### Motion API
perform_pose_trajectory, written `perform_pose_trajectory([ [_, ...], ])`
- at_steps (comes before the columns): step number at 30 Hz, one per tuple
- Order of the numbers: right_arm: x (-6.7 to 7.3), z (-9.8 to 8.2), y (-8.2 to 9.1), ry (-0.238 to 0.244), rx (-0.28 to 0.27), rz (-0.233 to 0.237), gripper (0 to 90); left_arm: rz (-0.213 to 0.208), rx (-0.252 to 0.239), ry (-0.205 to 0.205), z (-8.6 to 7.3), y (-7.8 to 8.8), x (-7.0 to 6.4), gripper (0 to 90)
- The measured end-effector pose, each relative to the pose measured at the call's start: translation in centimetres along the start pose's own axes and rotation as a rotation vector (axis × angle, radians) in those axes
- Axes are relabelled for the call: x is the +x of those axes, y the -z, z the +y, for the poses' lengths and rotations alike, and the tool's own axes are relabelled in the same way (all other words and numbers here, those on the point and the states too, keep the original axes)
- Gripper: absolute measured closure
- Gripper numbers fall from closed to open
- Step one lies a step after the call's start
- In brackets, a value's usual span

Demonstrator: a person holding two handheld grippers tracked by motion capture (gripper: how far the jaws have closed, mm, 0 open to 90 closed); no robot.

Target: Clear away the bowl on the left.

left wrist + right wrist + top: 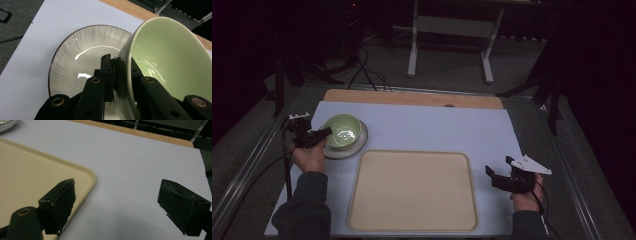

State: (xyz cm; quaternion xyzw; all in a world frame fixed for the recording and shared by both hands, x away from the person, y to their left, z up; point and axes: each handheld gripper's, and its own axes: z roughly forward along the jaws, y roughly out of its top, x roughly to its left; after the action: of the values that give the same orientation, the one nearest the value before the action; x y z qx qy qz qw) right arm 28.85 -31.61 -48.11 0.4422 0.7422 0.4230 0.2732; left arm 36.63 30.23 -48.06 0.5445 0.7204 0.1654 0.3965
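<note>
Pale green and glossy, the bowl (343, 130) sits on a striped plate (358, 146) with a dark rim, near the worktop's (437, 130) far left corner. The left claw (323, 133) pinches the bowl's near-left rim, one jaw inside the bowl and one outside against its wall; in the left gripper view the bowl (170, 57) is tilted up off the plate (82, 55) on the gripped side. A cream tray (412, 192) lies along the worktop's near edge, just beside the plate. The right claw (492, 176) hovers at the near right edge with its jaws spread wide and nothing between them; the right gripper view puts it over the tray's (37, 172) corner and the bare white sheet (130, 170).
</note>
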Motion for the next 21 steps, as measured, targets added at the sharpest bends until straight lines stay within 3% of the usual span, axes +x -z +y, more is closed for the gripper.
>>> perform_pose_trajectory([
  [8,0.0,0.0,0.0,0.000,-0.001,0.003,14.3,-0.043,-0.020,-0.062,-0.2,1.5,-0.7,80.7],
  [21,0.0,0.0,0.1,0.001,-0.001,0.008,14.3,-0.137,-0.061,-0.100,-1.0,3.6,-2.4,80.2],
])
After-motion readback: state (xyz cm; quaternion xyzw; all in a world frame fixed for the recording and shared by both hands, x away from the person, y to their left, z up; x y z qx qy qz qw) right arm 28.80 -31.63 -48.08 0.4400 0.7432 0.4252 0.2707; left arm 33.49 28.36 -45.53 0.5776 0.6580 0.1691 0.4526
